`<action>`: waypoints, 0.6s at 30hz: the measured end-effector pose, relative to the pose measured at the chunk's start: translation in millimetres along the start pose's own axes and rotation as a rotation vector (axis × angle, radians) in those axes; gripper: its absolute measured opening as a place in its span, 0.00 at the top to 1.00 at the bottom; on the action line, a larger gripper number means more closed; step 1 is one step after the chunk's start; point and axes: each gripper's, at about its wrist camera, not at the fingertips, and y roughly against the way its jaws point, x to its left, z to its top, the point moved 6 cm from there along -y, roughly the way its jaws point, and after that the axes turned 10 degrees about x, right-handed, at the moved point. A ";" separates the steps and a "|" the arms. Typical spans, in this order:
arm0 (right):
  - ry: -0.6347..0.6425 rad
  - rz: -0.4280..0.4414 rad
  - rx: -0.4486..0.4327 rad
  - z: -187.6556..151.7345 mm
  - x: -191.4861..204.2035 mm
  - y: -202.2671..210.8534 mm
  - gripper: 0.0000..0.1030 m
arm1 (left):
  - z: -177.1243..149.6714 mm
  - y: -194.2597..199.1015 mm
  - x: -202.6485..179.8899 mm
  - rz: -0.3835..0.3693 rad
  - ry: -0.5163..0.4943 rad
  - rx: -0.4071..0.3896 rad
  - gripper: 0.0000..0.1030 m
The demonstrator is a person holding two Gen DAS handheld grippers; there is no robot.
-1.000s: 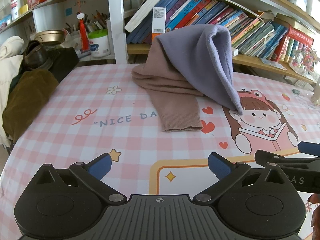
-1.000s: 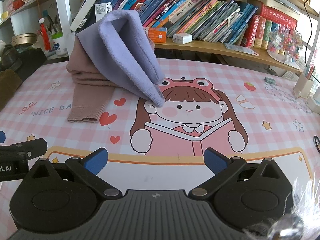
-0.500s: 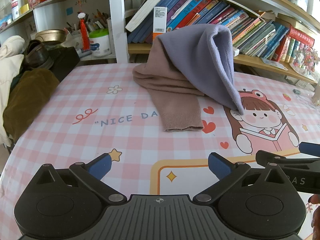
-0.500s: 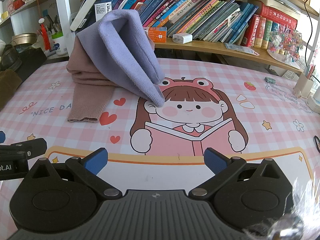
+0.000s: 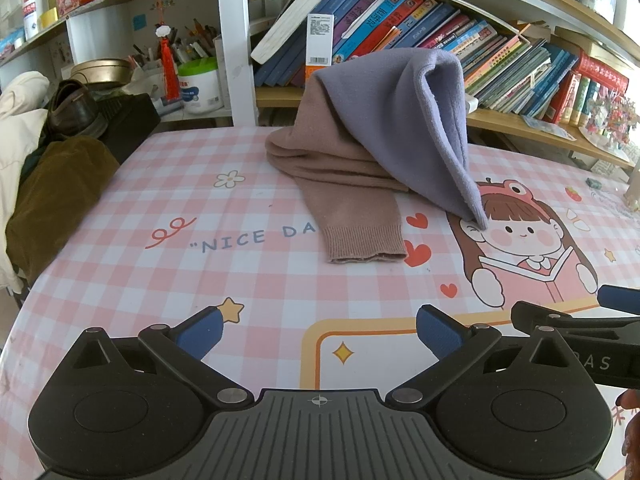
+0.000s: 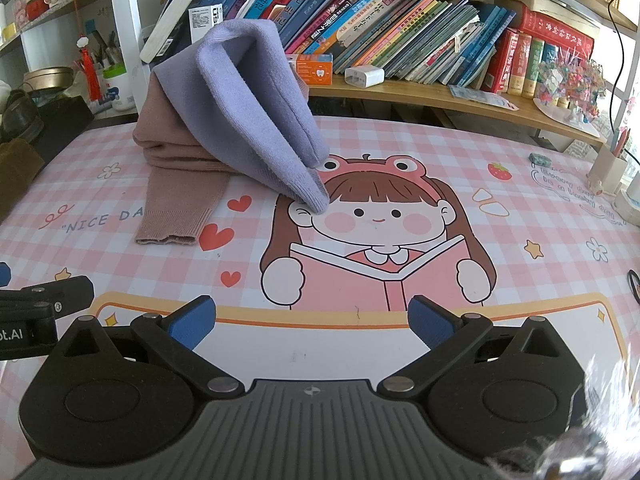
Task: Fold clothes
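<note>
The tabletop point(image 5: 120, 280), covered with a pink checked cloth printed with a reading girl, carries only one heap of clothes, lying toward its far edge, a little left of the middle, just in front of the bookshelf point(image 6: 420, 92). The largest piece in that heap is a mauve-brown knit garment point(image 5: 344, 184), bunched at the back, with one ribbed sleeve or leg end point(image 6: 168, 224) stretched flat toward the near edge. Draped over it stands a lilac garment point(image 6: 248, 112), tented up in a loose peak, its lower tip touching the cloth at the printed girl's forehead.

Judging from this, the folding has hardly started: neither piece is spread flat, the two overlap, and no neat stack shows anywhere on the tabletop. What is left appears to be nearly everything: separating the two garments, laying each out and folding it.

The left gripper point(image 5: 318, 330) hovers low over the near edge, its blue-padded fingers point(image 5: 200, 330) spread wide with nothing between them. The right gripper point(image 6: 312, 320) hovers beside it over the near edge, fingers point(image 6: 430, 322) equally wide apart and holding nothing. Both are well short of the clothes.
</note>
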 end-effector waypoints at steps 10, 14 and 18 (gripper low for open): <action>-0.002 0.001 0.001 0.9 -0.2 -1.9 0.00 | 2.0 -1.8 0.0 0.000 -0.002 0.003 0.00; -0.002 0.002 0.004 2.0 -0.1 -4.1 0.00 | 3.0 -3.4 0.1 -0.003 -0.004 0.009 0.00; -0.003 0.003 0.007 2.6 -0.7 -5.5 0.00 | 4.3 -4.8 -0.4 -0.004 -0.007 0.014 0.00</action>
